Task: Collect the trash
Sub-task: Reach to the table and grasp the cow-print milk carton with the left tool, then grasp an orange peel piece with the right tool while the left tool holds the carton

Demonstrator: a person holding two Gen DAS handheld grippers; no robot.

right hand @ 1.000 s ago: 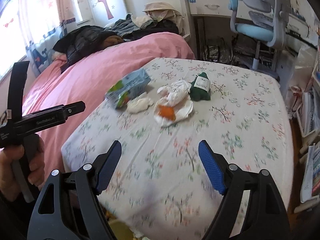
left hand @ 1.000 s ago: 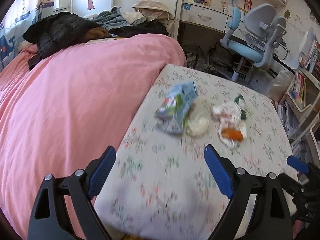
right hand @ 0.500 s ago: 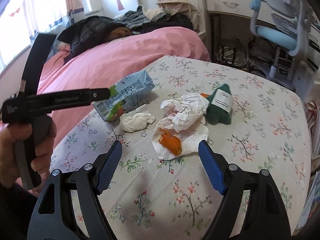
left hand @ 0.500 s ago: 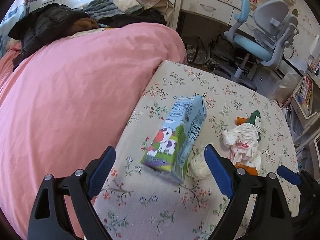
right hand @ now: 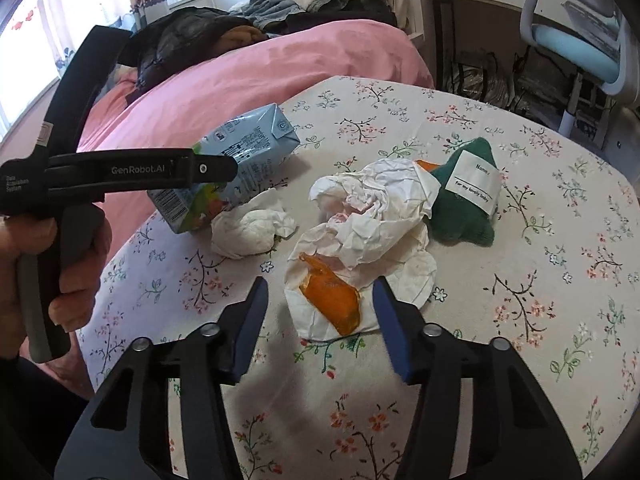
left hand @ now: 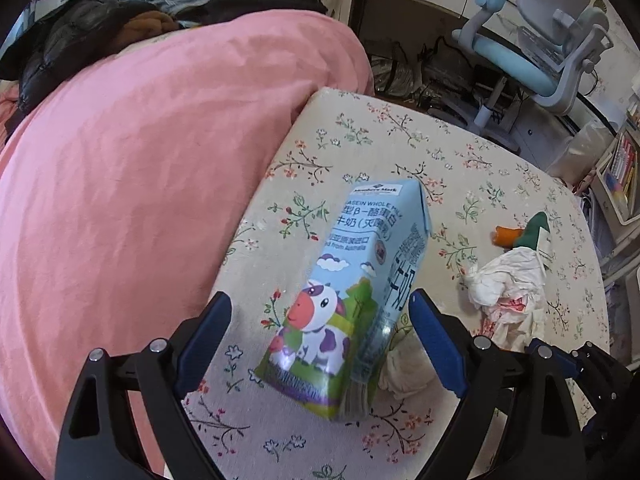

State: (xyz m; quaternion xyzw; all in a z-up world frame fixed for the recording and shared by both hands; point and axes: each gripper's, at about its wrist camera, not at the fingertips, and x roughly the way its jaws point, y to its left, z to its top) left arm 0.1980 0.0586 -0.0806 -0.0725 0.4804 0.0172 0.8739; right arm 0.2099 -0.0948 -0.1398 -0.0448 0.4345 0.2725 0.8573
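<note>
A light-blue milk carton (left hand: pixel 360 280) with a cartoon cow lies on the flowered table (left hand: pixel 360 132). My left gripper (left hand: pixel 318 296) stands open around it, pads apart from its sides. A small tissue wad (left hand: pixel 404 368) lies against the carton. In the right wrist view, a crumpled white paper (right hand: pixel 376 208) and a flat sheet carrying orange peel (right hand: pixel 332 296) lie in front of my right gripper (right hand: pixel 320 280). Its jaws are closing with the peel sheet between them, and the pads do not press it. The carton (right hand: pixel 240 160) is partly hidden behind the left tool.
A green plush toy (right hand: pixel 464 200) with a white label lies just behind the paper. A pink bed (left hand: pixel 140 200) with piled clothes adjoins the table's left side. A blue desk chair (left hand: pixel 540 48) and a bookshelf (left hand: pixel 620 168) stand beyond. A hand (right hand: pixel 76 264) holds the left tool.
Both grippers have come forward and down to the trash. The carton now lies between the left jaws, the peel sheet between the right jaws, which have narrowed.
</note>
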